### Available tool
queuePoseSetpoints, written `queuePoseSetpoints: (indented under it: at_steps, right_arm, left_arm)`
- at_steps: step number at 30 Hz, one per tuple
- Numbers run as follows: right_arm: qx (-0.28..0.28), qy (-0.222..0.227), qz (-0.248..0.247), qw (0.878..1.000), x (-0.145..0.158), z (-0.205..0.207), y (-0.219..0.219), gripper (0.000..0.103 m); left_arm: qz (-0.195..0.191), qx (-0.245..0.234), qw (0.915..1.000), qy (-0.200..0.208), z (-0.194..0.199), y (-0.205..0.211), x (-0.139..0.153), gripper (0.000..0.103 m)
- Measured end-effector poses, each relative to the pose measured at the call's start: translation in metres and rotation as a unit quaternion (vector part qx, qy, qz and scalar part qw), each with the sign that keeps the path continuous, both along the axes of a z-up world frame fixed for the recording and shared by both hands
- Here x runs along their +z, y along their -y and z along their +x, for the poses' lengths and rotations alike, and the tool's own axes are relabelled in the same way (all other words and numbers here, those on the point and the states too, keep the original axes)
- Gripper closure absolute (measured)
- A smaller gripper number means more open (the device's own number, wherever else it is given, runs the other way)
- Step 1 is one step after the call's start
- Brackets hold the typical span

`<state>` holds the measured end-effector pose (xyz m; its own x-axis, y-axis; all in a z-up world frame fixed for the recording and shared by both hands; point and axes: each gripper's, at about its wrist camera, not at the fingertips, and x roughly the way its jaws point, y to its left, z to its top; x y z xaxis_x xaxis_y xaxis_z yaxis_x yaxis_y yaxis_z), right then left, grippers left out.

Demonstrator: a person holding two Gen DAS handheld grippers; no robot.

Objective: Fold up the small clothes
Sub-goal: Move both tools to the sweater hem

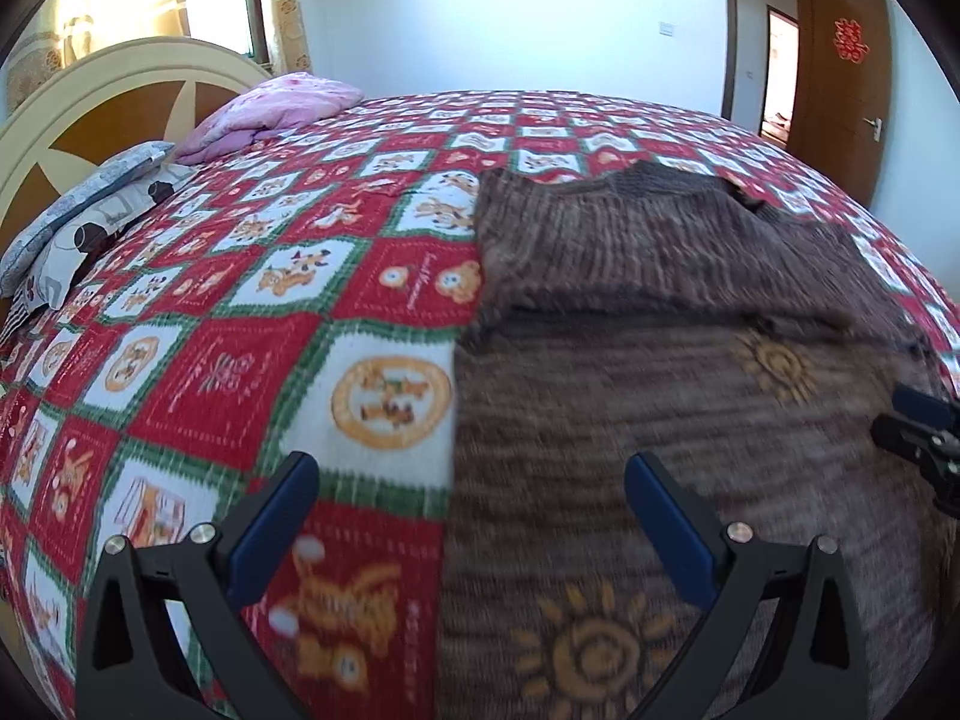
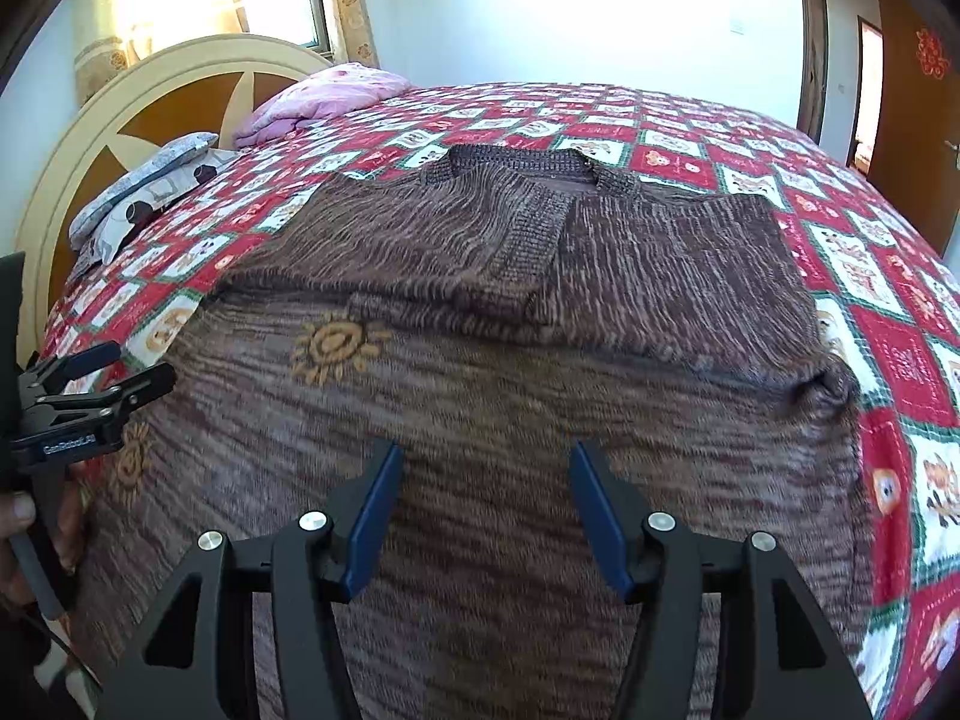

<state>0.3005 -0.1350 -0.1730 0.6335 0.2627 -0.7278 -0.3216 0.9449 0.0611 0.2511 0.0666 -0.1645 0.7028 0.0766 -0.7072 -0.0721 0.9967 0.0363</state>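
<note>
Lying flat on the checked bedspread (image 1: 252, 300), the brown knitted sweater (image 2: 480, 420) spreads ahead of and beneath both tools, lower part folded up over the chest. The right gripper (image 2: 486, 510) hangs over the knit, jaws wide, nothing between them. The left gripper (image 1: 474, 516) straddles the sweater's left edge, jaws wide, empty.

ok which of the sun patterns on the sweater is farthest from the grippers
The sun high on the brown sweater, just under the folded-over top part. The other one sits lower, at the sweater's left edge beside the left gripper.
</note>
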Motion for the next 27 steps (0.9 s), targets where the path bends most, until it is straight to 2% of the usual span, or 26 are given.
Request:
queuePoseSetpoints:
  at_steps: [9, 12, 17, 27]
  right_arm:
    - [0.004, -0.02, -0.011, 1.0, 0.003, -0.028, 0.013, 0.043]
    - [0.003, -0.035, -0.022, 0.999, 0.004, -0.04, 0.021, 0.042]
    - [0.0, -0.061, -0.021, 0.998, 0.005, -0.061, 0.035, 0.04]
    - [-0.014, -0.084, -0.038, 0.996, 0.001, -0.1, 0.057, 0.04]
  left_arm:
    - [-0.012, -0.017, 0.9998, 0.002, -0.034, 0.002, 0.012, 0.0]
    - [0.004, -0.033, 0.9994, 0.007, -0.05, 0.005, 0.015, 0.0]
    - [0.017, -0.055, 0.9983, -0.002, -0.076, 0.009, 0.013, 0.0]
    - [0.007, -0.074, 0.9972, -0.014, -0.117, 0.008, 0.007, 0.0]
